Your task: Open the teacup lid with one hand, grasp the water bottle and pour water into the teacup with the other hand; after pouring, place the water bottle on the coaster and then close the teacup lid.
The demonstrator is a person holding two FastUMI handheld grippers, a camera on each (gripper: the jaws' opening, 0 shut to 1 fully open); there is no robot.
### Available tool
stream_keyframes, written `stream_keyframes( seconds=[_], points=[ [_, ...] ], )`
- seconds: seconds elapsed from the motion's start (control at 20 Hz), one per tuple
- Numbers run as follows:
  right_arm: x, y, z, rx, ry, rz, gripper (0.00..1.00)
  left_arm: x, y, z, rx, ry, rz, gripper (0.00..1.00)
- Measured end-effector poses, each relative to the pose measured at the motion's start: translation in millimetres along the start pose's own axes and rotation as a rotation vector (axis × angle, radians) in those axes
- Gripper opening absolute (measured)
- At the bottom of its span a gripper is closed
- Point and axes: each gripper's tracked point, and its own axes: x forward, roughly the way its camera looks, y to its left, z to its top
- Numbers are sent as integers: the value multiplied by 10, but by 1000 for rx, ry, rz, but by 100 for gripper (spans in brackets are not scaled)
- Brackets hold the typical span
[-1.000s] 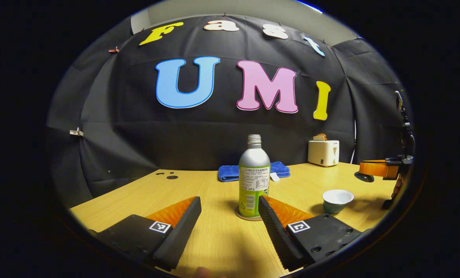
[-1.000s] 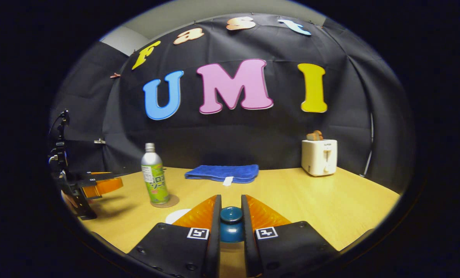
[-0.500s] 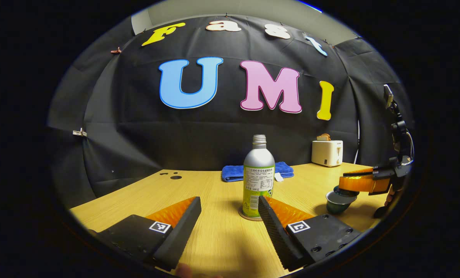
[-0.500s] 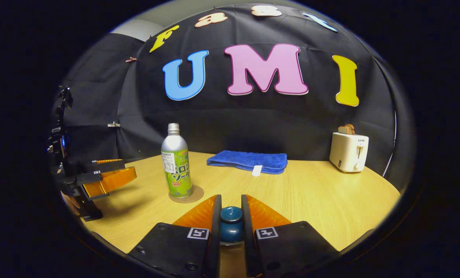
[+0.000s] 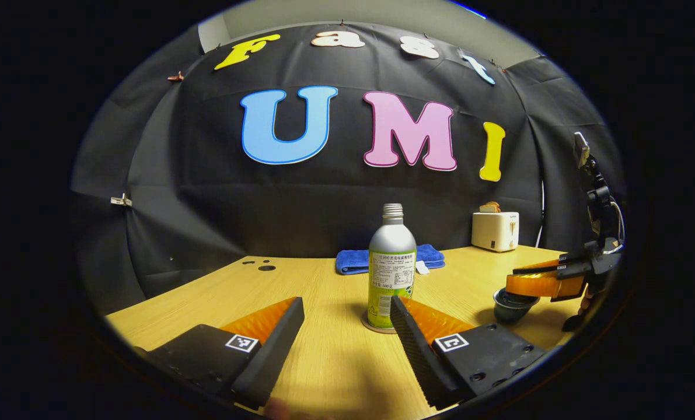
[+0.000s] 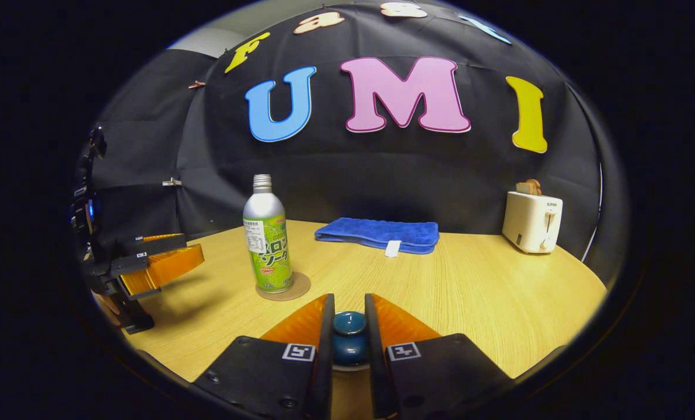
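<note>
The water bottle already stood on the coaster. Right of the bottle, the right gripper pinched the lid knob over the teacup; only release seemed left. The left gripper gaped wide, holding nothing.

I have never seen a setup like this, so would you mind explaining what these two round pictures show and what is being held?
A person holds a two-finger claw in each hand, and a camera rides on each. In the left gripper view, the left claw stands open before the water bottle, which rests on a coaster on the wooden table. Farther right there, the right claw is at the teacup. The right gripper view looks along that claw, shut on the teacup lid's knob. A blue towel and a toaster sit at the back.
</note>
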Motion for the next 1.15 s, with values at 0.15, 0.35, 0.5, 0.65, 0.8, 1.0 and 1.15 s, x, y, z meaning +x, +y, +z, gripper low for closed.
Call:
stream_keyframes(
  seconds=[0.15, 0.35, 0.5, 0.65, 0.8, 1.0, 1.15],
  points=[
    [-1, 4, -11, 12, 7, -3, 37, 1, 17, 1, 0, 0, 8, 94],
    [-75, -85, 80, 15, -54, -46, 42, -11, 54, -1, -2, 2, 34, 94],
    [-208, -133, 203, 30, -149, -80, 61, -65, 17, -3, -2, 2, 52, 94],
    [-361, -229, 235, 12, -187, -126, 64, -115, -57, 3, -1, 1, 80, 94],
    [-416, -306, 211, 15, -190, -174, 65, -164, -117, -5, -4, 4, 136, 94],
    [-552, -450, 204, 21, -193, -244, 100, -158, -353, 1, -5, 4, 142, 94],
    [-611, -477, 200, 22, -193, -246, 100, -161, -489, 10, -4, 3, 153, 94]
  ],
)
